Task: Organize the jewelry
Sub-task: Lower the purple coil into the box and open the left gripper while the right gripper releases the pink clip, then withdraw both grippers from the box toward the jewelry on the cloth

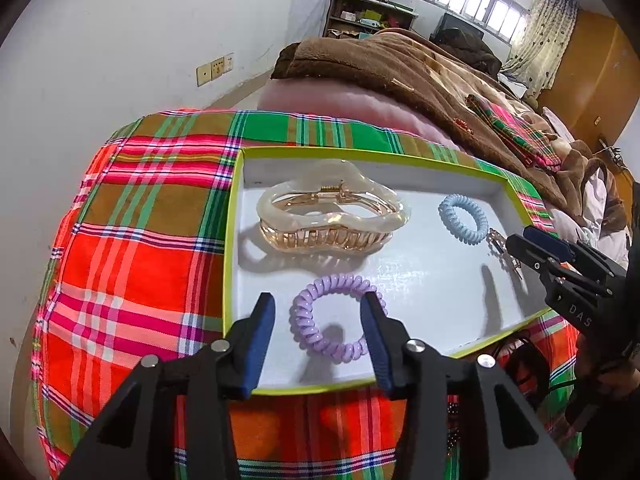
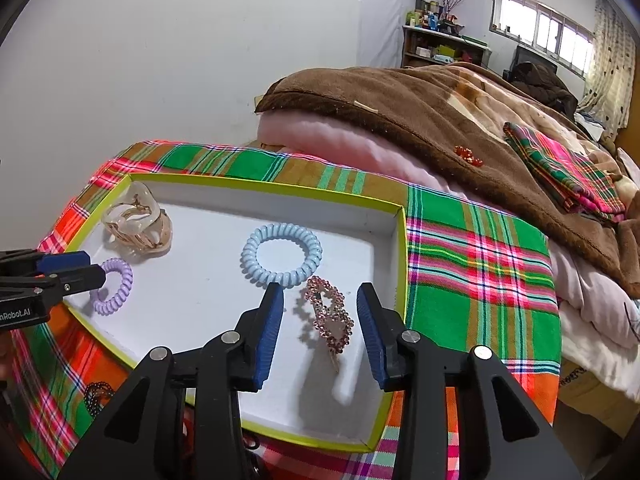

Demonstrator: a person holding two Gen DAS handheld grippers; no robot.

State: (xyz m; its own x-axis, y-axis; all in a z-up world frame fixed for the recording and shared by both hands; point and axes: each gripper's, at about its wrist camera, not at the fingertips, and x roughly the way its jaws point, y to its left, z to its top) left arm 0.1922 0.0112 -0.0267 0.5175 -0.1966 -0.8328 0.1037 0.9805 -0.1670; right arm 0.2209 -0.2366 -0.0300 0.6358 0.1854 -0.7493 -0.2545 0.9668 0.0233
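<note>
A white tray with a lime-green rim lies on a plaid cloth. In it are a cream and gold claw clip, a light blue coil hair tie, a purple coil hair tie and a pink rhinestone hair clip. My left gripper is open, its fingers either side of the purple tie. My right gripper is open, its fingers either side of the rhinestone clip.
The plaid cloth covers the surface under the tray. A brown blanket over pink bedding lies behind, with a small red ornament and a folded plaid cloth on it. Dark beads lie by the tray's near edge.
</note>
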